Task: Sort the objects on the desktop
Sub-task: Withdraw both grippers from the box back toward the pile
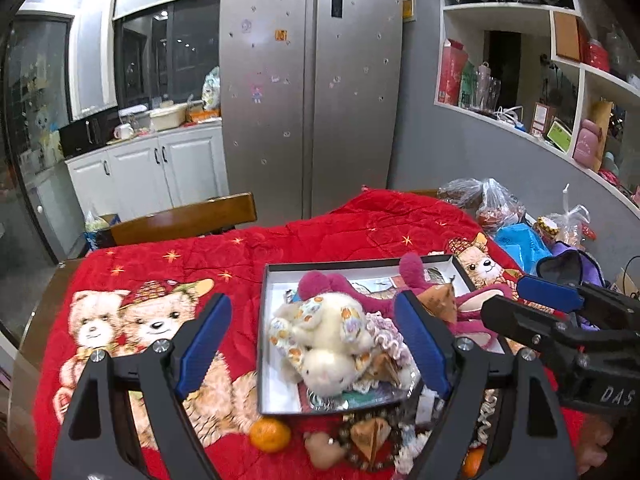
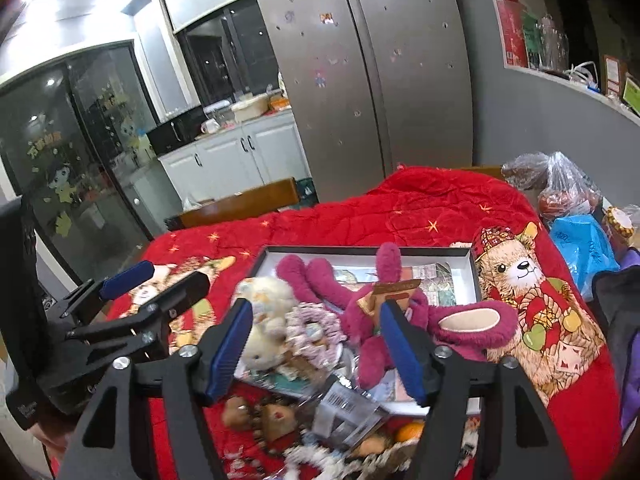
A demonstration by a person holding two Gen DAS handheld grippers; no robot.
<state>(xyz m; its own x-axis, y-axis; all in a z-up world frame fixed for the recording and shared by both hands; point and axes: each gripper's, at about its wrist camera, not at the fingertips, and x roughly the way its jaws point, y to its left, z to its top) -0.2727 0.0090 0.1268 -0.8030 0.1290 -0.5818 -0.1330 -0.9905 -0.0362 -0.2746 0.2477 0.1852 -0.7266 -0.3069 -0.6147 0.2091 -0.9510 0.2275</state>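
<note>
blue-padded fingers of the left gripper [image 1: 316, 344] stand apart, holding nothing, above an orange [image 1: 270, 435] and beads [image 1: 362, 446] at the table's near edge. the right gripper [image 2: 318, 346] is spread too, empty. beyond, a box [image 1: 264, 320] mid-table holds a cream plush [image 1: 326, 344] and a pink plush [image 2: 400, 312]. bags [image 1: 496, 204] crowd the far right corner of the red quilt [image 1: 320, 236].

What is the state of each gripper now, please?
Left gripper: open, holding nothing, above the box.
Right gripper: open, holding nothing, above the plush toys.
</note>
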